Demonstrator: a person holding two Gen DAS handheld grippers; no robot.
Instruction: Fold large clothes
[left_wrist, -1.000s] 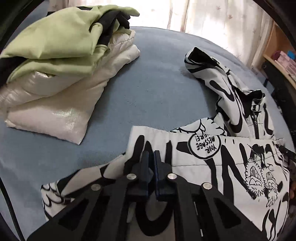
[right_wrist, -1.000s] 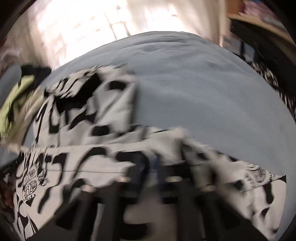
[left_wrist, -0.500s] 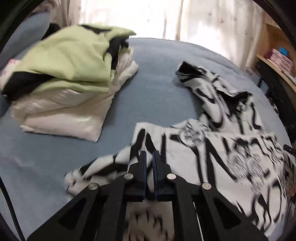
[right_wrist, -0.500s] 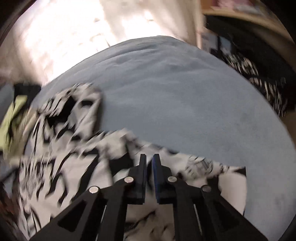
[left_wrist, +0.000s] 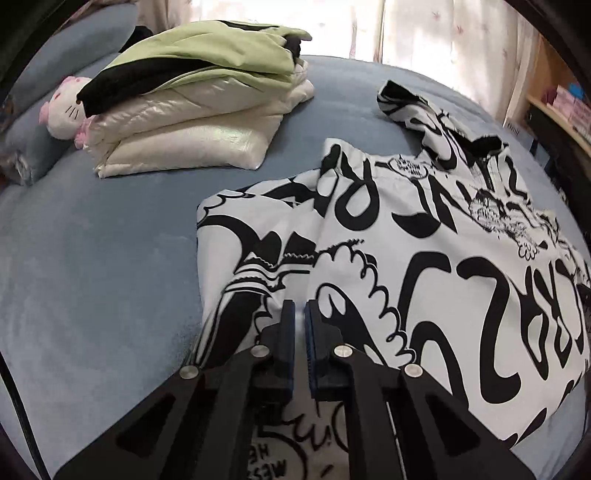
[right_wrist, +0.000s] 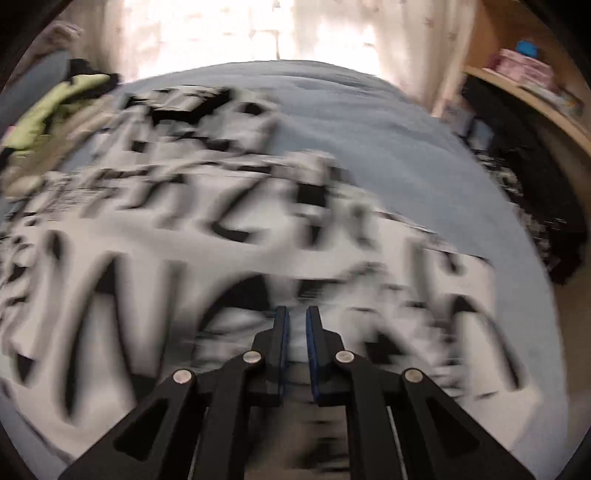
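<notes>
Since a second ago both grippers have swept sideways, dragging the black-and-white printed jacket (left_wrist: 424, 258) with them, so more of its front now lies spread flat on the blue bed (left_wrist: 92, 258). Left gripper (left_wrist: 299, 314) is clamped tight on a fold of the fabric near the hem. Right gripper (right_wrist: 295, 317) has just eased its jaws a crack, cloth between them, though that view's too blurry to say if it's pinching. Guessing they hold two edges to keep it taut. Folded pile (left_wrist: 192, 122) sits well apart, out of the way.
</notes>
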